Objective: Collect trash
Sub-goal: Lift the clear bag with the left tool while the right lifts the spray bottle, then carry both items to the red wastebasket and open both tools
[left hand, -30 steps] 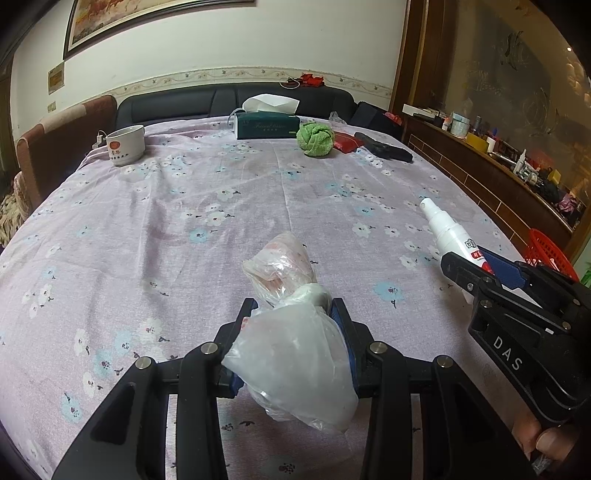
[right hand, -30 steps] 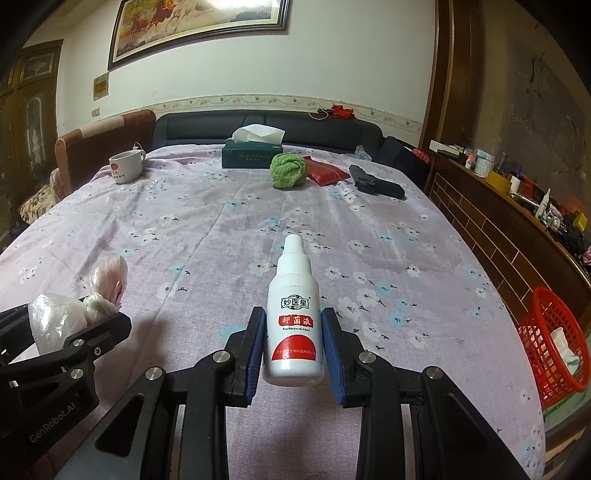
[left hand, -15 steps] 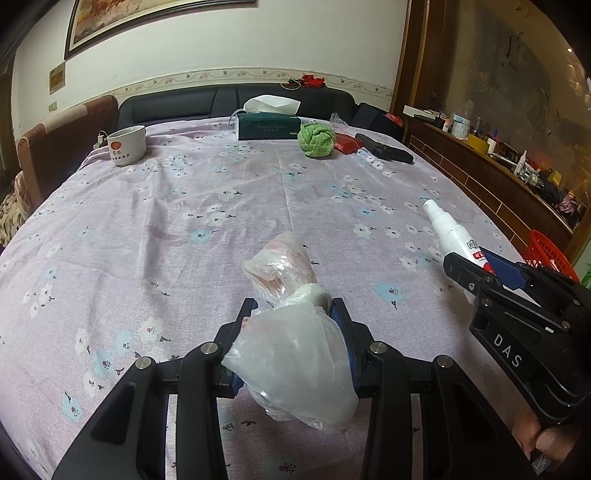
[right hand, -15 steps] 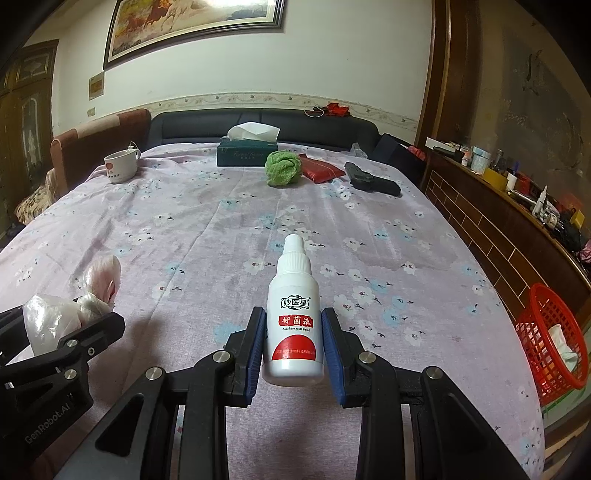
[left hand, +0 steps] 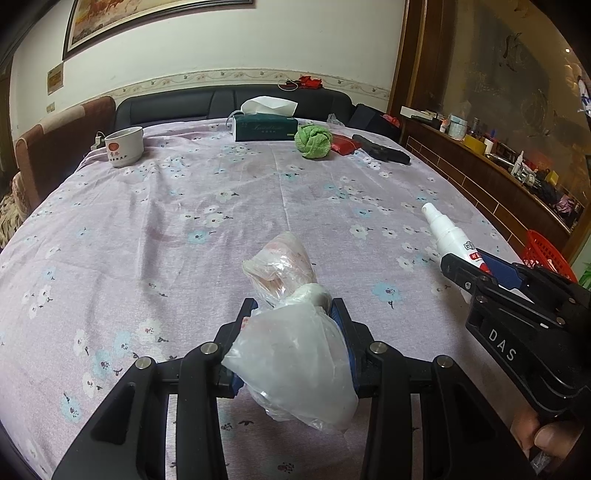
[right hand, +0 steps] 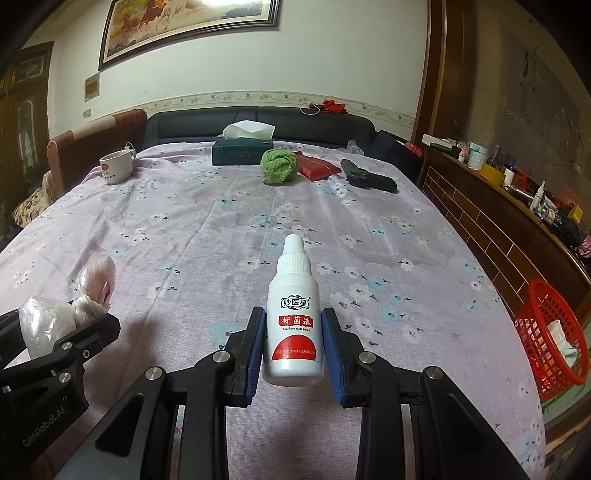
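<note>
Left gripper [left hand: 291,314] pinches a crumpled plastic bag [left hand: 291,354]; right gripper [right hand: 293,332] clamps a white spray bottle [right hand: 294,317], above the table's [right hand: 221,229] near edge.

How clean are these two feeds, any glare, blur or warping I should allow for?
Left wrist view: sharp, strong fisheye bowing at the edges, black corners, soft sheen on the plastic bag. Right wrist view: sharp too, bottle label readable, ceiling light glares on the framed picture.
</note>
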`<control>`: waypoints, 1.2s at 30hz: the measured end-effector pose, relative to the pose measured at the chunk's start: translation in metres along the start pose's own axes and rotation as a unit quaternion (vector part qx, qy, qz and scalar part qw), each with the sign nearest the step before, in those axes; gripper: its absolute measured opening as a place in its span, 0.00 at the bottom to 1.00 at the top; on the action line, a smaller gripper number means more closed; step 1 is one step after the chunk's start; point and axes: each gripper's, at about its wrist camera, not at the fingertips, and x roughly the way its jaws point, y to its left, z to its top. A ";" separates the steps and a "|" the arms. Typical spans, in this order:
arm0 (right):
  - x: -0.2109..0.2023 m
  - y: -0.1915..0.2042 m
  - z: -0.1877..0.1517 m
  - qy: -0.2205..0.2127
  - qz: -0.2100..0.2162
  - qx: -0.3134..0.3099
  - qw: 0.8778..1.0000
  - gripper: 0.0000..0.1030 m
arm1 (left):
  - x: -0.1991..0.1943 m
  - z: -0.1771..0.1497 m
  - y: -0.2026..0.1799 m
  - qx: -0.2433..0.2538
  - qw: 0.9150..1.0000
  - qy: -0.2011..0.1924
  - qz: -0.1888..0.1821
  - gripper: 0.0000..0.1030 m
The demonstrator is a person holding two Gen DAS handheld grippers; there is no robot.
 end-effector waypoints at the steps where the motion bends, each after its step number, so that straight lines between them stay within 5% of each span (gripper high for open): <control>1: 0.000 0.000 0.000 0.000 -0.002 0.001 1.000 0.31 | 0.000 0.000 0.000 0.000 1.000 -0.001 0.000 0.37; 24: -0.016 -0.014 -0.012 -0.010 -0.011 0.009 1.000 0.31 | -0.002 0.001 -0.005 0.013 1.000 0.003 0.001 0.37; 36: -0.061 -0.093 -0.022 -0.043 -0.053 0.076 0.995 0.31 | -0.026 0.004 -0.090 0.072 0.996 0.003 -0.051 0.37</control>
